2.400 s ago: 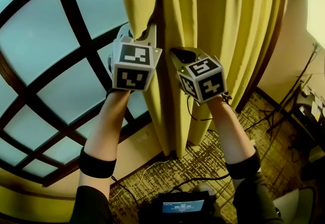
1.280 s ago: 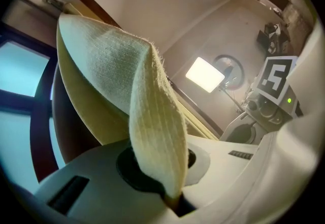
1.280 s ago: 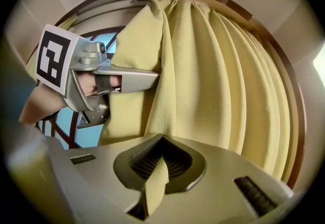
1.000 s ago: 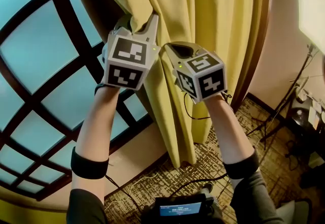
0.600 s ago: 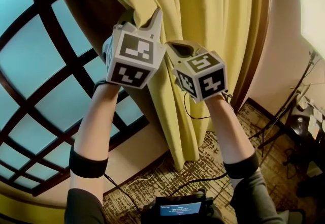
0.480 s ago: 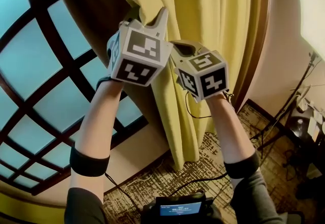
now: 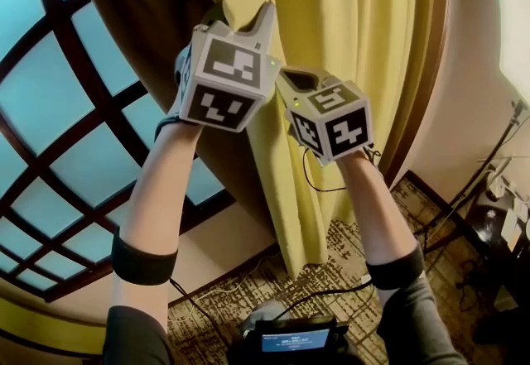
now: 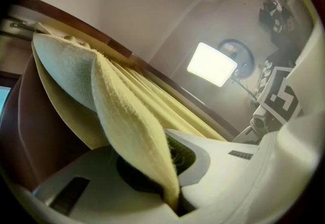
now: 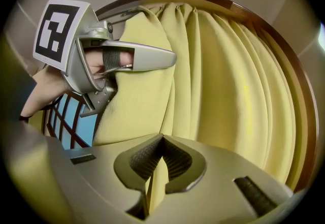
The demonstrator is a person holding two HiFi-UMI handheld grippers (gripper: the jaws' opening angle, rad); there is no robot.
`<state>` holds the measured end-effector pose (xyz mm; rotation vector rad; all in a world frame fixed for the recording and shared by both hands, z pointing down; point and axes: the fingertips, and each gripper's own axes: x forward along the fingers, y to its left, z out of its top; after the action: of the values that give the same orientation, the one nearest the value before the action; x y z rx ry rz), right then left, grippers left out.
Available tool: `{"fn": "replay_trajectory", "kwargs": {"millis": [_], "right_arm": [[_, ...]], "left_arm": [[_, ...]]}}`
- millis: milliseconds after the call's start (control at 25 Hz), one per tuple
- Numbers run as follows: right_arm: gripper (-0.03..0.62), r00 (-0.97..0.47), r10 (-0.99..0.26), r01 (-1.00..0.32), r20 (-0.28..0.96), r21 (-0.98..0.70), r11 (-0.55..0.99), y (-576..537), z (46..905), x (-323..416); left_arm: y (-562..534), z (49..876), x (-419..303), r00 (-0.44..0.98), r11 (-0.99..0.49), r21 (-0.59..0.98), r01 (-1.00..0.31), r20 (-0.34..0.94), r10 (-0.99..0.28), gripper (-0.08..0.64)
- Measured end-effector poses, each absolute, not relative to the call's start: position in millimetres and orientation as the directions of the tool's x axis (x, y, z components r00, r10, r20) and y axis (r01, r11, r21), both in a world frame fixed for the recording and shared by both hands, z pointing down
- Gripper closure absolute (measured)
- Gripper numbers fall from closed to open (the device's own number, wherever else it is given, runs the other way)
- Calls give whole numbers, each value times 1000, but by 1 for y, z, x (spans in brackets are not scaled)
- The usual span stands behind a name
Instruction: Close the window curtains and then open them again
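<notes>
**Both Grippers Clamped on the Curtain Edge**

The left gripper (image 8: 170, 180) is pinching a fold of the yellow curtain (image 7: 348, 24), with its jaws closed on the fabric. The right gripper (image 9: 151, 180), just beside and slightly below it, is clamping the same edge. The curtain is hanging with its long axis vertical, and the window (image 7: 50, 107) is lying to the left of the left gripper.

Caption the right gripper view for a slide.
Right gripper clamps a fold of yellow curtain; left gripper grips alongside.

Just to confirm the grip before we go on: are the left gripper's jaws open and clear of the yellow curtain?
No, the left gripper has its jaws closed on a fold of the yellow curtain.
</notes>
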<state>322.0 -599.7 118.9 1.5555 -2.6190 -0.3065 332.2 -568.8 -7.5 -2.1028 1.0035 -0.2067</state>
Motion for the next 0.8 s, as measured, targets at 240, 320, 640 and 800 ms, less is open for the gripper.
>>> {"fn": "replay_trajectory", "kwargs": {"millis": [240,320,640,800], "right_arm": [[580,-489,-871,-852,-32,231,470,-614,119,311],[580,-488,-872,-851,-31,239,468,-621,116,309],[578,-450,-892,-866,-36,259,427,-652,105,308],[578,-430,-902,-874,-36,266,406,-669,106,308]], "left_arm": [[-582,-3,319,676,-388,-700,-600,-184,-714,565],[-589,-4,316,682,-398,-688,-607,-194,-705,565],[-619,-8,311,713,-413,-697,-587,-204,-670,565],[-634,-8,307,721,-410,-695,-591,-227,-654,565]]}}
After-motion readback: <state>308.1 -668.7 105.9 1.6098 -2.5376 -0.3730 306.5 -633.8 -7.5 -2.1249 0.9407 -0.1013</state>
